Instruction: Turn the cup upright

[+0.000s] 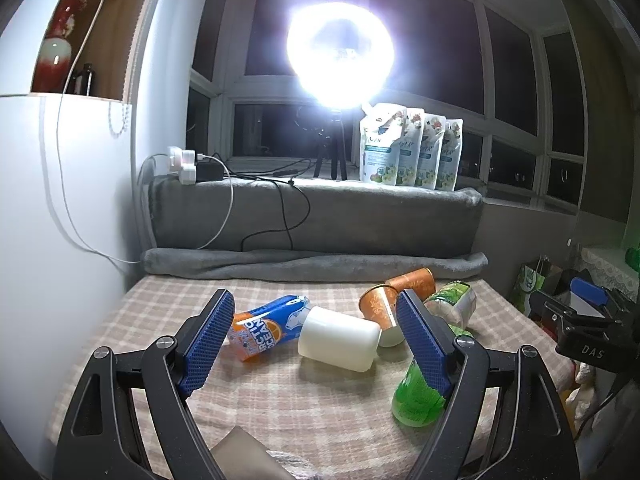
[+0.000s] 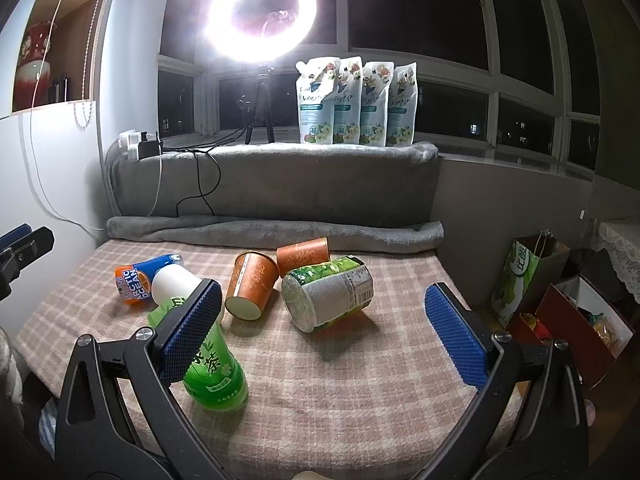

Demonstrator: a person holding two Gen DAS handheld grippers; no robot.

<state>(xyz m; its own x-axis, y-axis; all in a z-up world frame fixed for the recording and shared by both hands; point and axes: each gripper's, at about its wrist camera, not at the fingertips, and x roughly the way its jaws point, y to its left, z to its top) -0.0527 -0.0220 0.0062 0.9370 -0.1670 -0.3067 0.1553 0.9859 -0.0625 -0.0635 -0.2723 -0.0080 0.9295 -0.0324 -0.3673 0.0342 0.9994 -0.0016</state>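
Observation:
Several cups lie on their sides on the checked cloth (image 1: 280,392). A white cup (image 1: 340,338) lies in the middle, straight ahead of my open left gripper (image 1: 314,308); it also shows in the right wrist view (image 2: 174,282). Beside it lie an orange-blue "Arctic Ocean" cup (image 1: 266,330) (image 2: 140,276), two orange patterned cups (image 2: 252,284) (image 2: 303,256), a bright green cup (image 2: 214,364) (image 1: 416,396) and a large green-white cup (image 2: 328,296). My right gripper (image 2: 322,306) is open and empty, its left finger in front of the green cup.
A rolled grey blanket (image 2: 276,230) borders the table's far edge below a grey-covered ledge with refill pouches (image 2: 356,104), a ring light (image 2: 260,14) and cables. A white cabinet (image 1: 60,200) stands left. Bags and boxes (image 2: 560,304) sit right of the table.

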